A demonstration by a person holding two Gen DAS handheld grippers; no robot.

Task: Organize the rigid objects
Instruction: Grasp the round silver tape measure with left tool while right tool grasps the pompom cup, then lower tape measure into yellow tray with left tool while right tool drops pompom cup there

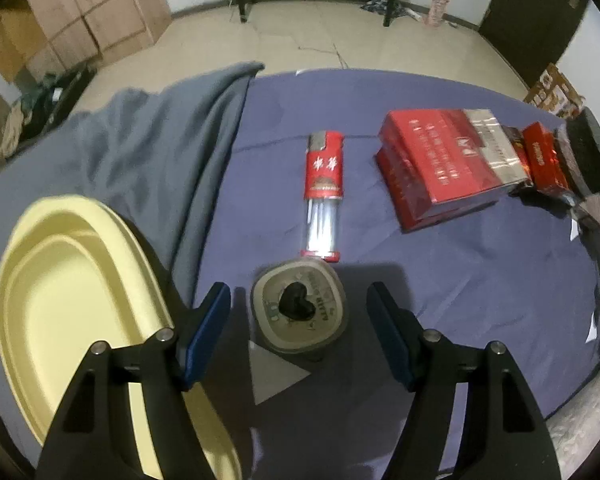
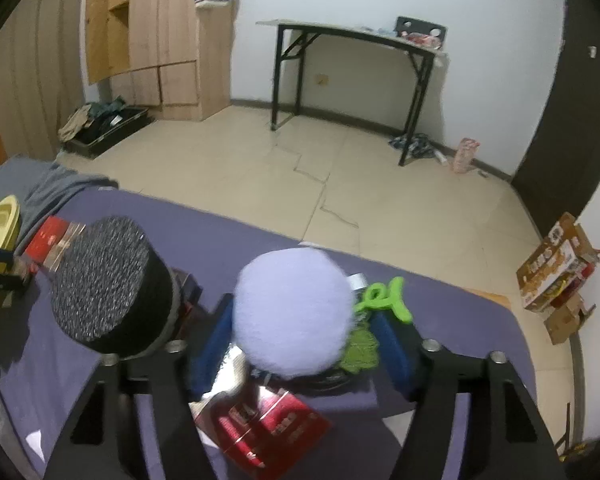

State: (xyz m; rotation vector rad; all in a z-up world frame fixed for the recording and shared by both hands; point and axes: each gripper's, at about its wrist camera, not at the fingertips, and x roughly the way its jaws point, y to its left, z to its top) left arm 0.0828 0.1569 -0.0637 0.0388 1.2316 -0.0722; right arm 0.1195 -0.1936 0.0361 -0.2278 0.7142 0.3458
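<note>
In the left wrist view my left gripper (image 1: 299,304) is open, its jaws on either side of a small squarish grey-green tin (image 1: 299,308) with a black heart on its lid, apart from it. A red lighter (image 1: 323,196) lies just beyond. Red boxes (image 1: 440,164) are stacked to the right. A yellow tray (image 1: 60,300) lies at the left. In the right wrist view my right gripper (image 2: 300,336) is open around a pale lilac fluffy ball (image 2: 294,312); whether the pads touch it I cannot tell. A black round sponge block (image 2: 104,280) stands beside it, and a red box (image 2: 268,432) lies below.
The objects lie on a purple cloth (image 1: 460,280) with a grey blanket (image 1: 160,140) at the left. A green hair clip (image 2: 384,300) lies behind the ball. Beyond the cloth's edge are tiled floor, a black-legged table (image 2: 352,40) and cardboard boxes (image 2: 556,272).
</note>
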